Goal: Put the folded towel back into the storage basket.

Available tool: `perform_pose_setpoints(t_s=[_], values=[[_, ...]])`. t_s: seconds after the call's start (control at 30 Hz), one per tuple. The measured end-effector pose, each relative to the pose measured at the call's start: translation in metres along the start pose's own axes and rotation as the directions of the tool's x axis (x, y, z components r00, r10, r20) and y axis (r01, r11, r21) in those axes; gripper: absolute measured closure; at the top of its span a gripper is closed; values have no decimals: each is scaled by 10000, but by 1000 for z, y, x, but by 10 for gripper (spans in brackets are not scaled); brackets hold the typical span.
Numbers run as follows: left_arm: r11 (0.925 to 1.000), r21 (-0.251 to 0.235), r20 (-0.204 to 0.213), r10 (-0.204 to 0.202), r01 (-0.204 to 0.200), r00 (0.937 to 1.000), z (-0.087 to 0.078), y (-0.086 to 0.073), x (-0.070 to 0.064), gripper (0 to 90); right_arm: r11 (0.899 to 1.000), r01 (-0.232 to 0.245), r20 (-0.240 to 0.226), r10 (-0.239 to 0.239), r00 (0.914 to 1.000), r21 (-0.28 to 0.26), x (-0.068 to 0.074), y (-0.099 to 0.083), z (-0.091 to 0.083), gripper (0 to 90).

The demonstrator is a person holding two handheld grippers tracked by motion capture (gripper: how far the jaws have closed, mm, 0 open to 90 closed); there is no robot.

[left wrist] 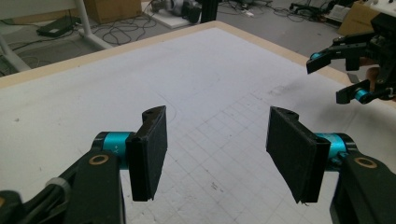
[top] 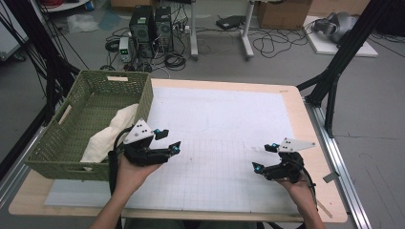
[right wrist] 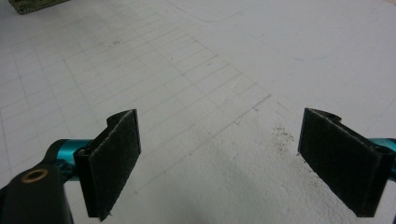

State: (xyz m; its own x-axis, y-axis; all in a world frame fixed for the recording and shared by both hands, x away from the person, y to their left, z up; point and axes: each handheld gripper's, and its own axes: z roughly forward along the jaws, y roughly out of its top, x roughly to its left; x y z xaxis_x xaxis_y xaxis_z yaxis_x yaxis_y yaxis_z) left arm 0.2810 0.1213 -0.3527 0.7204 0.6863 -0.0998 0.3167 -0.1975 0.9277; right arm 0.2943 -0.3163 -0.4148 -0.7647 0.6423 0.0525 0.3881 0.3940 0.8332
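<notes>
Two grippers hang over the white gridded mat (top: 215,138), both with jaws spread wide and nothing between them. The left gripper (top: 168,140) sits at about eight o'clock on the mat, just beside the green woven basket (top: 102,83). A cream cloth (top: 112,131) lies bunched in the basket's near right corner, the nearest thing to that gripper and apart from it. The right gripper (top: 264,158) is at about four o'clock, well apart from basket and cloth, over a dark smudged patch (right wrist: 285,137).
</notes>
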Motion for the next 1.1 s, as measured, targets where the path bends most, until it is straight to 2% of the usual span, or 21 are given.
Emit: perform_pose_setpoints(t_s=[0.47, 1.1], values=[[9998, 185, -13, 68, -68, 10000, 13, -18, -9, 378, 10000, 23, -28, -23, 10000, 19, 1, 0, 1, 124], [9988, 480, 18, 73, -74, 10000, 24, -37, -12, 371, 9999, 89, -32, -89, 10000, 73, 1, 0, 2, 124]])
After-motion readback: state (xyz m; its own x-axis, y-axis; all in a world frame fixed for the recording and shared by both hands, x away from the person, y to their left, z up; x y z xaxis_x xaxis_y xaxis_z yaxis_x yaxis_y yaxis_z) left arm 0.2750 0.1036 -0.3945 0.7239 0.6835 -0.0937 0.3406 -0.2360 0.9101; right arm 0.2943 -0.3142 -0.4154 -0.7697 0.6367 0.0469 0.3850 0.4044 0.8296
